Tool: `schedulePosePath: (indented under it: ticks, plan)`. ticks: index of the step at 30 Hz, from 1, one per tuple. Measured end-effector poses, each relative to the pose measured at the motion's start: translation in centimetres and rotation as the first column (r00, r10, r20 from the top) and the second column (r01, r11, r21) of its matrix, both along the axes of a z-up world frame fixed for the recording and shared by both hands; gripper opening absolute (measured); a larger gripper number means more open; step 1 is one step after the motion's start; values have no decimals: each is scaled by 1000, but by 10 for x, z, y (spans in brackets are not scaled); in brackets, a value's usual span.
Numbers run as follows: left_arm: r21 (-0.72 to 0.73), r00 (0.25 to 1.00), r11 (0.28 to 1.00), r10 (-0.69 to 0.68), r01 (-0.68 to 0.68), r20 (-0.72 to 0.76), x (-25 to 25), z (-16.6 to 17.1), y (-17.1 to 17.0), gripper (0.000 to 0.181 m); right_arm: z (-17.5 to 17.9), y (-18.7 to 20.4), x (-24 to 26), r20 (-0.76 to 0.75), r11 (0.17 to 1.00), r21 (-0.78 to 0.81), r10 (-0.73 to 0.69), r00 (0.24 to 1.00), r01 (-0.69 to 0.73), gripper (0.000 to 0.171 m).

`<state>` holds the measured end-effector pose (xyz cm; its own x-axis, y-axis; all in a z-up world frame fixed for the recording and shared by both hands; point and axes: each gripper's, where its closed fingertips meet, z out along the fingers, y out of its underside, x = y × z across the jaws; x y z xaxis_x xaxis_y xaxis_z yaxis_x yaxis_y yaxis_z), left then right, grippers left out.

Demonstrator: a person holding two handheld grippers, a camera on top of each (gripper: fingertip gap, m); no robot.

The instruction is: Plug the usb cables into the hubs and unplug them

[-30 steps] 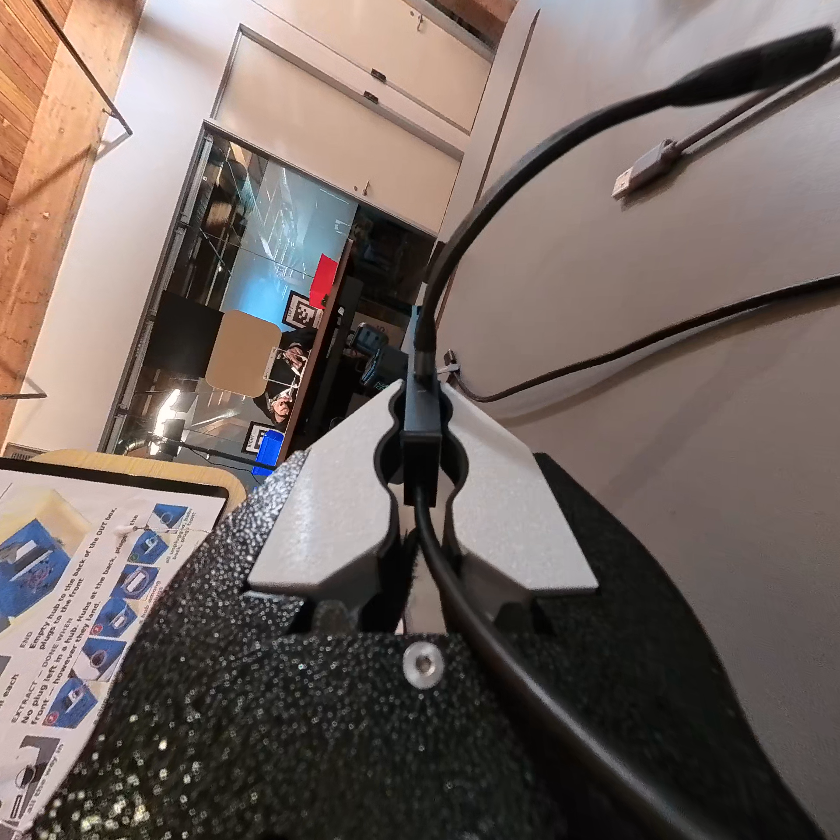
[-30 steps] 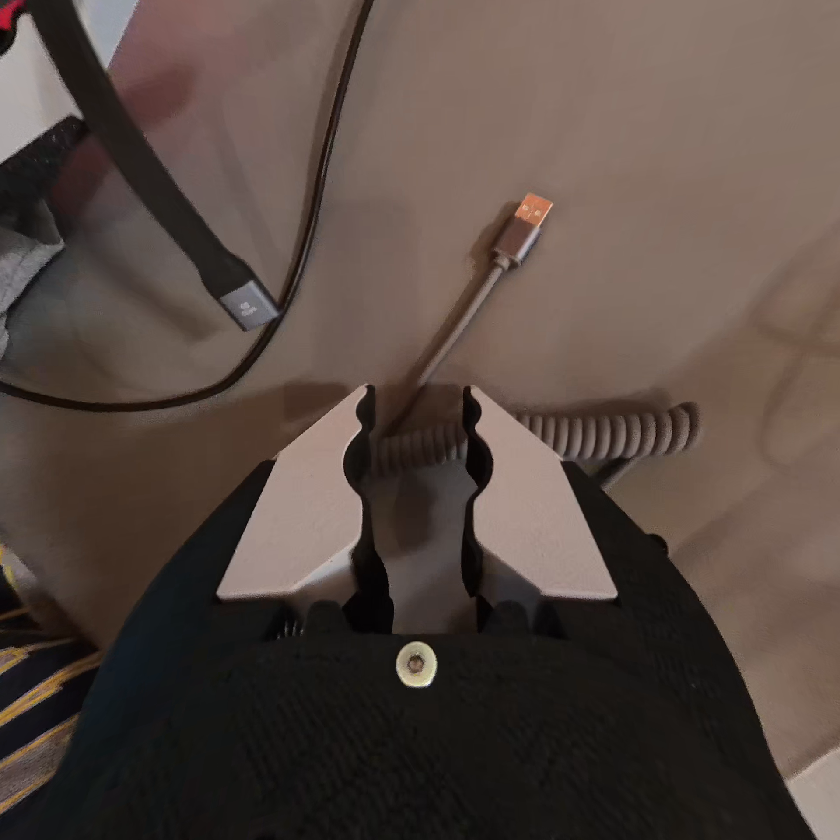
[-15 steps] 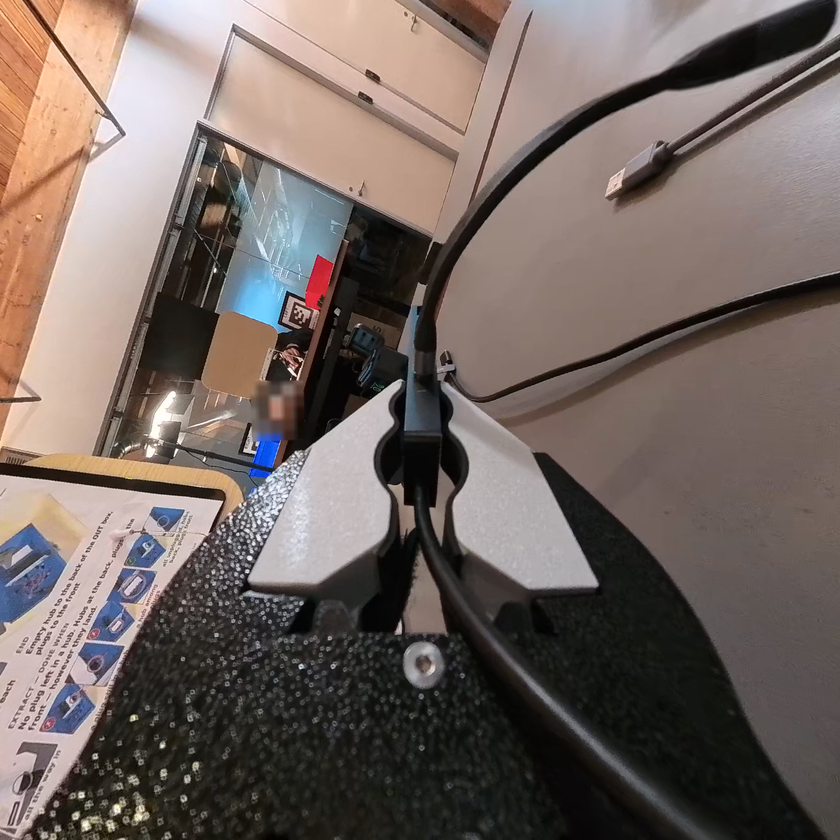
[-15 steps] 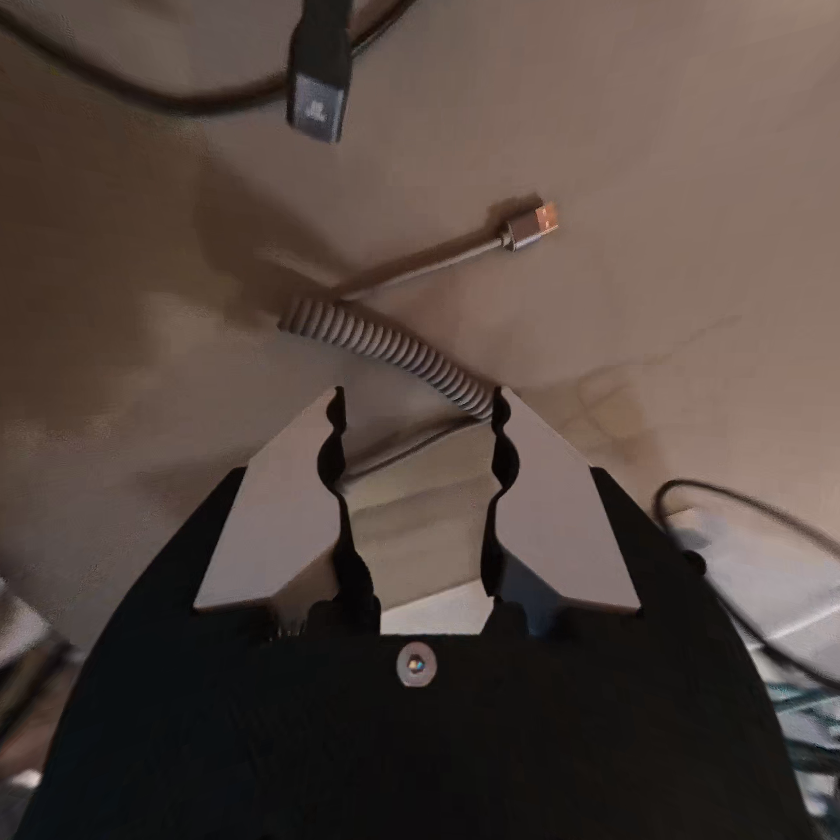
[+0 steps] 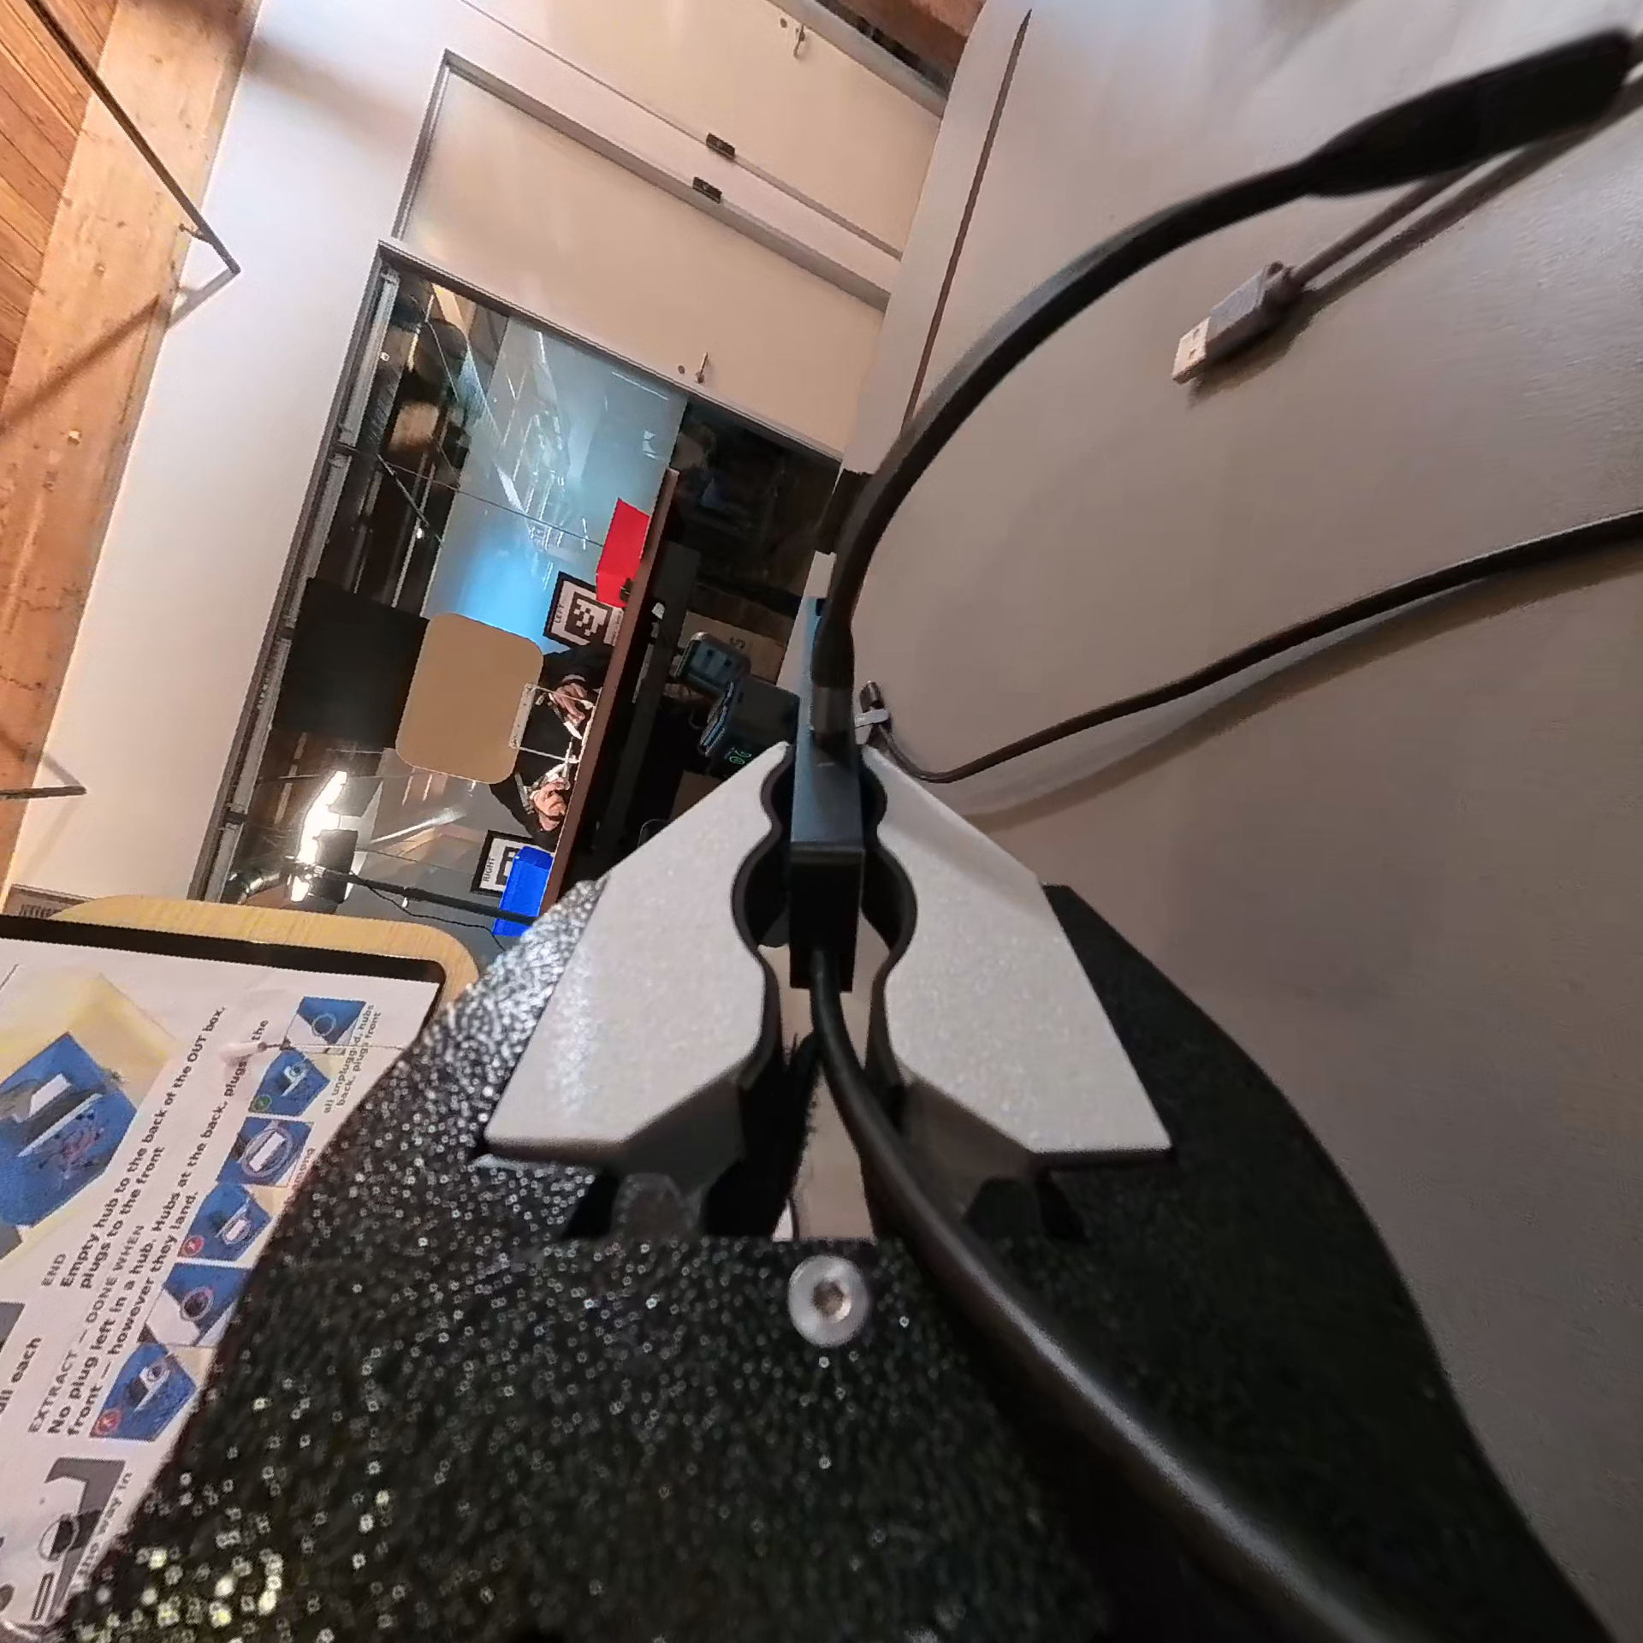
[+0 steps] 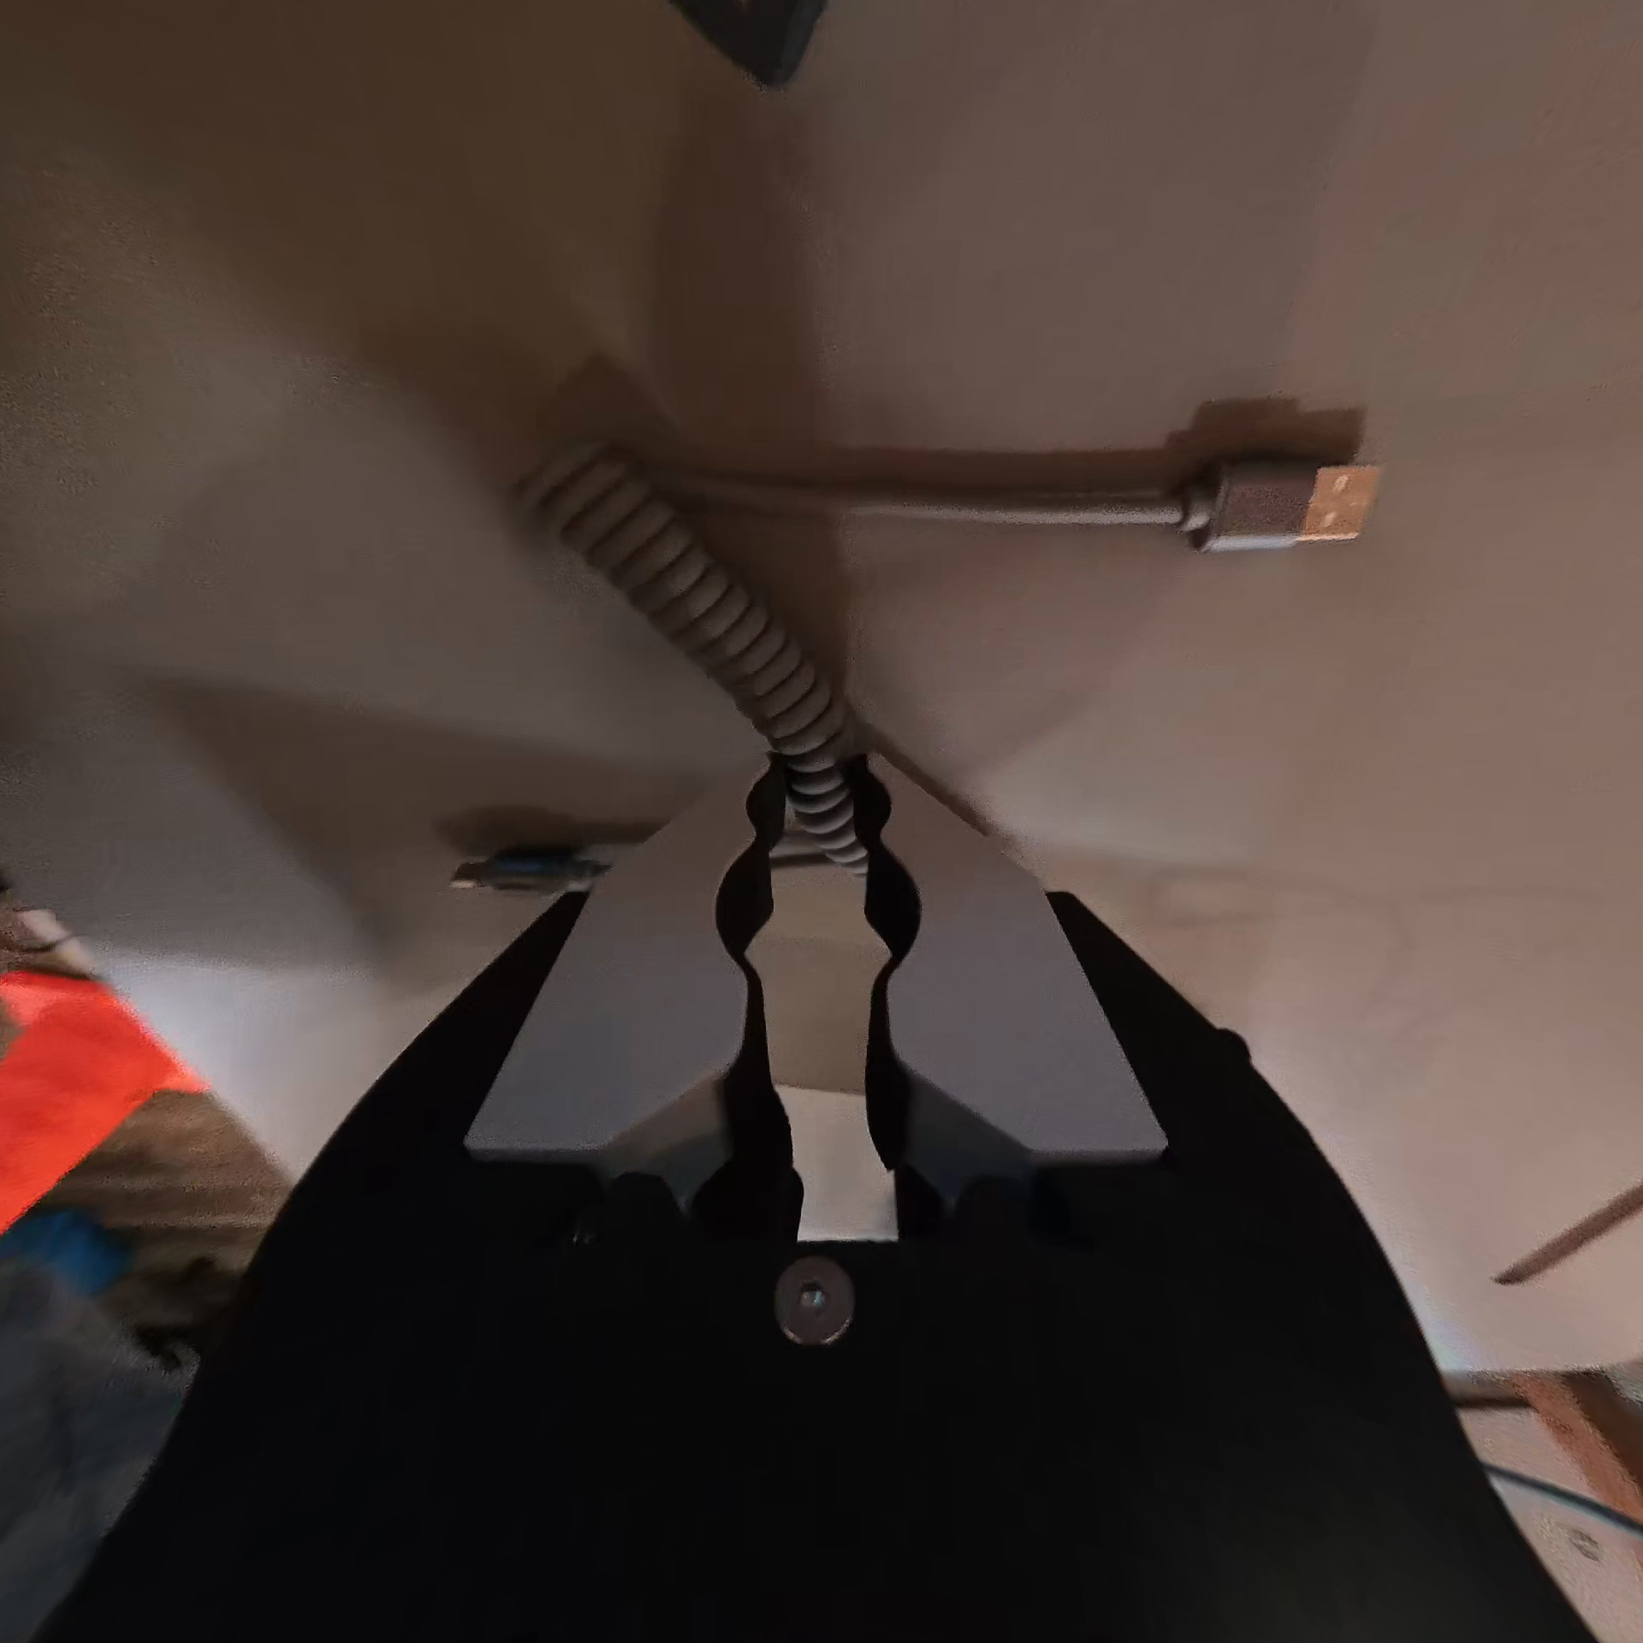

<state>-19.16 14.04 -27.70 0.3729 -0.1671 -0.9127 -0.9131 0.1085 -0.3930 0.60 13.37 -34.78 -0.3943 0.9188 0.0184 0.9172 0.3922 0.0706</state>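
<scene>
My left gripper (image 5: 825, 782) is shut on a slim black USB hub (image 5: 827, 853), held on edge close to the grey table (image 5: 1334, 889). A grey-collared plug (image 5: 831, 702) sits in the hub's far end; its thick black cable (image 5: 969, 391) arcs up to the right. The hub's own lead (image 5: 853, 1076) runs back between the fingers. My right gripper (image 6: 818, 773) has its jaws narrowed around the coiled grey cable (image 6: 711, 622), which lies between the fingertips. That cable's USB-A plug (image 6: 1280, 507) lies free on the table to the right; it also shows in the left wrist view (image 5: 1231, 324).
A thin black cable (image 5: 1245, 667) crosses the table. An instruction sheet (image 5: 133, 1200) stands at the left. In the right wrist view a small blue-tipped connector (image 6: 524, 871) lies left of the fingers, a dark plug (image 6: 756, 36) hangs at the top edge, and an orange object (image 6: 71, 1067) is lower left. Tip to tip, the grippers are about 20 cm apart.
My right gripper swung round over the coiled cable, moved onto it and narrowed its jaws around the coil. The left gripper kept hold of the hub, almost still.
</scene>
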Motion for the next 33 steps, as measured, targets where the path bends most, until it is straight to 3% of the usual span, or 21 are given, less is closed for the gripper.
schedulePosePath:
  ticks: [10, 16, 19, 24, 28, 33]
  plan:
    - [7, 1000, 1000, -4, 4, 5, 2, 1, 3, 8, 120, -68, 13, 110, 917, -374, -108, 988, 142, 13]
    - [4, 1000, 1000, -1, 1, 6, 1, 1, 6, 8, 159, -74, 22, 274, 908, -353, -130, 953, 225, 13]
    - [-1, 1000, 1000, -3, 3, 3, 2, 0, 7, 8, 143, -67, 15, 318, 891, -372, -142, 937, 261, 12]
    - [1, 1000, 1000, -2, 2, 2, 2, 1, 8, 8, 88, -24, 4, 344, 896, -297, -223, 912, 331, 13]
    - [-4, 1000, 1000, -5, 5, 1, 2, 0, 9, 8, 55, 25, -13, 257, 882, -182, -383, 887, 434, 13]
    - [-6, 1000, 1000, -10, 10, -1, 4, -1, 9, 8, 30, 65, 6, 233, 831, -46, -531, 815, 554, 20]
